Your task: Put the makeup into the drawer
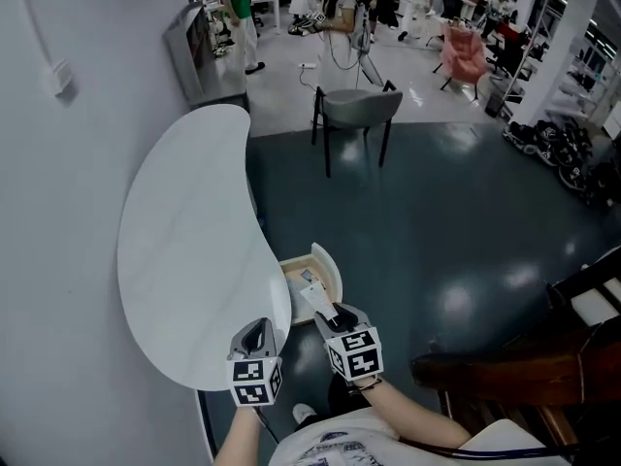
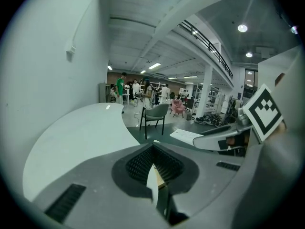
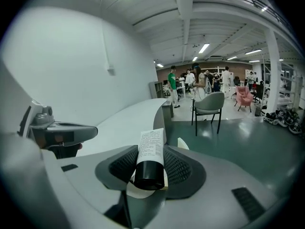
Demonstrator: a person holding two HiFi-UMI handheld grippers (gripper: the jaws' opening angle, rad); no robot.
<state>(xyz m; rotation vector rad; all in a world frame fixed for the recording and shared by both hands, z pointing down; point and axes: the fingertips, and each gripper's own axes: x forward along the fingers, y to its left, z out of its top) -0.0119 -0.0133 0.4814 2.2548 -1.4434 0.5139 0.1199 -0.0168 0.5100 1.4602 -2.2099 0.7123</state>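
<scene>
Okay, smooth white curved table [image 1: 175,250], matte top. My left gripper [image 1: 258,330] sits by its near edge, ribbed jaws pressed together with nothing between them. Just right of it, my right gripper [image 1: 328,315] is clamped on a white tube [image 1: 314,297] with a round black cap, over the open wood-lined drawer [image 1: 331,265]. Drawer inside is mostly hidden. Glossy dark floor to the right is open.
</scene>
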